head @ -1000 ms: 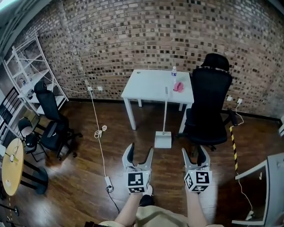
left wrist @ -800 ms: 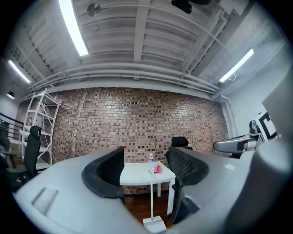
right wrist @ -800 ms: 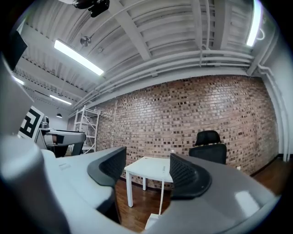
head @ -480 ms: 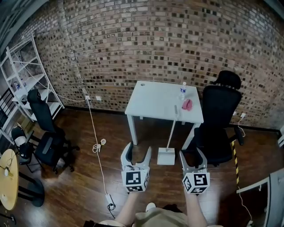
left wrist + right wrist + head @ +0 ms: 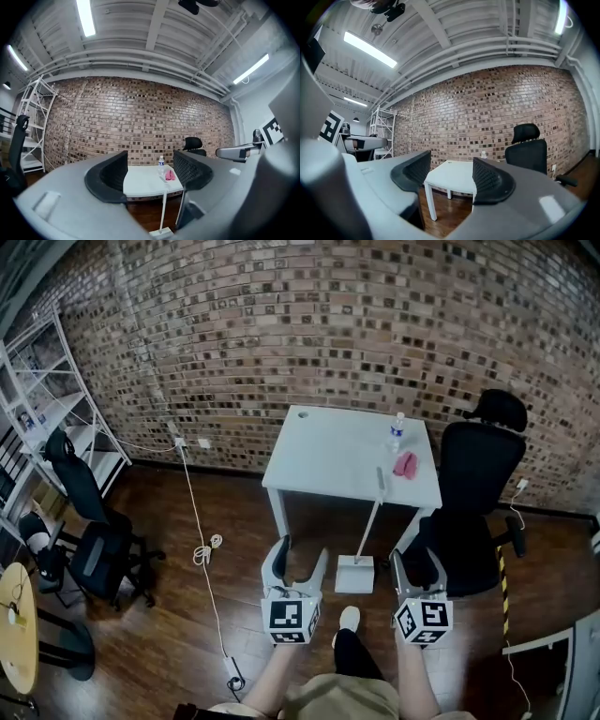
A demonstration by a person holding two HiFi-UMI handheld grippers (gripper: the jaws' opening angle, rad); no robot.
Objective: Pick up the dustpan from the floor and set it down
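Note:
A white dustpan (image 5: 355, 574) stands on the wooden floor, its long handle (image 5: 371, 514) leaning against the front edge of the white table (image 5: 328, 460). In the left gripper view the dustpan (image 5: 161, 231) shows low, between the jaws but far off. My left gripper (image 5: 302, 564) is held level just left of the pan, open and empty. My right gripper (image 5: 418, 568) is level to the pan's right, its jaws closing with nothing between them. Neither gripper touches the dustpan.
A water bottle (image 5: 397, 432) and a pink cloth (image 5: 405, 464) sit on the table. A black office chair (image 5: 475, 512) stands right of the table, another chair (image 5: 89, 540) and a white shelf (image 5: 47, 409) at left. A white cable (image 5: 202, 549) trails across the floor. My shoe (image 5: 347, 620) is behind the pan.
I have walked toward the table: table, dustpan and chair loom closer and lower in the head view. Both grippers moved forward with me, flanking the dustpan. A shoe stepped forward between them.

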